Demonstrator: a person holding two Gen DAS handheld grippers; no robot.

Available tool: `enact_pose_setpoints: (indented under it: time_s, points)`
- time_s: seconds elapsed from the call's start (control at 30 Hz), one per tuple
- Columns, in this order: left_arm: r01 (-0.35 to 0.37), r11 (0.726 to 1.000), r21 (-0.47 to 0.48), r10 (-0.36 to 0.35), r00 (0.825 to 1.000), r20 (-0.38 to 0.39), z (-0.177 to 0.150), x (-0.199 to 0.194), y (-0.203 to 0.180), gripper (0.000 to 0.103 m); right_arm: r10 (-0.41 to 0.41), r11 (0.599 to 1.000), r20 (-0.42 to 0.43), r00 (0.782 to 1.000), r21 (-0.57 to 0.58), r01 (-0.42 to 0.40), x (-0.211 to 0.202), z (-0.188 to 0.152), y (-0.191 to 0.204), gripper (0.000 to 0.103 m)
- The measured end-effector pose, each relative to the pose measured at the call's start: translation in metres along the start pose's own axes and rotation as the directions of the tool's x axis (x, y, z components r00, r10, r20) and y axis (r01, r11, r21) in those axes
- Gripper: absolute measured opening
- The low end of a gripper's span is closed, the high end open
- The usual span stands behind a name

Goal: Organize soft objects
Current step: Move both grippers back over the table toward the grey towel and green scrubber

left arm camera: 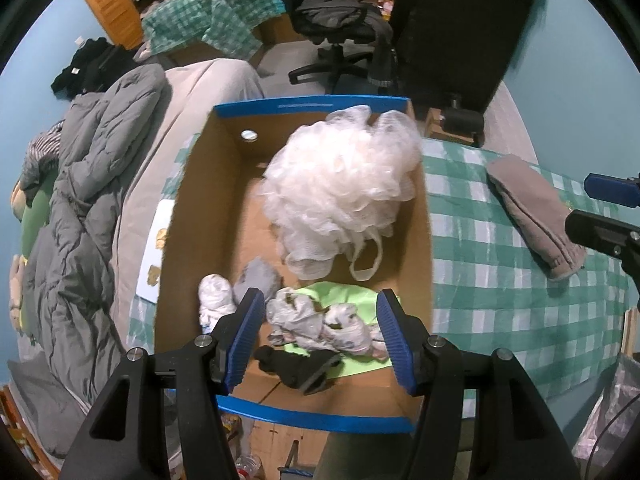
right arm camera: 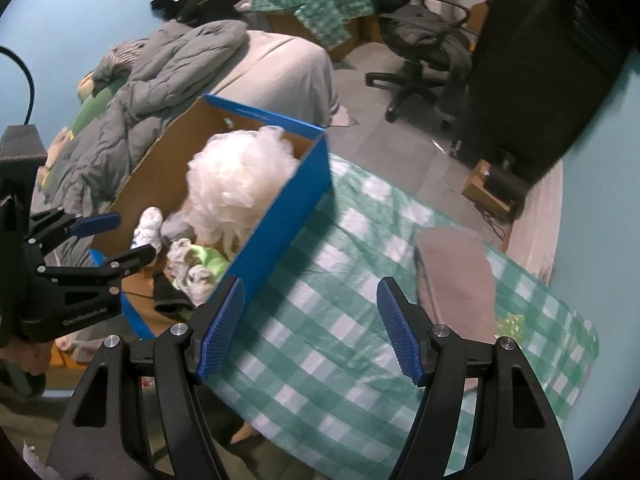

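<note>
We are holding the left gripper (left arm camera: 320, 330) over the near end of the cardboard box (left arm camera: 192, 216), its jaws standing apart with nothing pinched, and crumpled pale cloths (left arm camera: 316, 322) are lying loose in the box below them, in front of the white mesh sponge (left arm camera: 340, 188). We are hovering the right gripper (right arm camera: 310, 320) above the green checked cloth (right arm camera: 320, 360), jaws wide and empty, with the grey folded towel (right arm camera: 456, 276) lying just beyond its right finger, outside the box.
</note>
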State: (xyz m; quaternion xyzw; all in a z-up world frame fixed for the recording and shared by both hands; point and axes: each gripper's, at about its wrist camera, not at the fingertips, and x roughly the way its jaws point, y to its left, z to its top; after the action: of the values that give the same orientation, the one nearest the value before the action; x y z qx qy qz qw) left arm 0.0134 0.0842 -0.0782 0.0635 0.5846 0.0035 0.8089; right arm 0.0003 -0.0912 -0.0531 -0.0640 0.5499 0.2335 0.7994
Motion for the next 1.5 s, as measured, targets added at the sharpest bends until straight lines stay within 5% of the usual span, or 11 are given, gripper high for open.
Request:
enact_pose_setpoints:
  time_s: [0.9, 1.5]
  points:
    - [0.090, 0.989, 0.120, -0.087, 0.996, -0.030, 0.019, 0.002, -0.112, 0.066, -0.141, 0.969, -0.009, 0.990, 0.203, 0.139, -0.045, -0.066, -0.139, 0.070]
    - [0.109, 0.987, 0.120, -0.093, 0.986, -0.137, 0.037, 0.049, -0.173, 0.068, -0.203, 0.945, -0.107, 0.973, 0.241, 0.223, -0.006, -0.094, -0.218, 0.070]
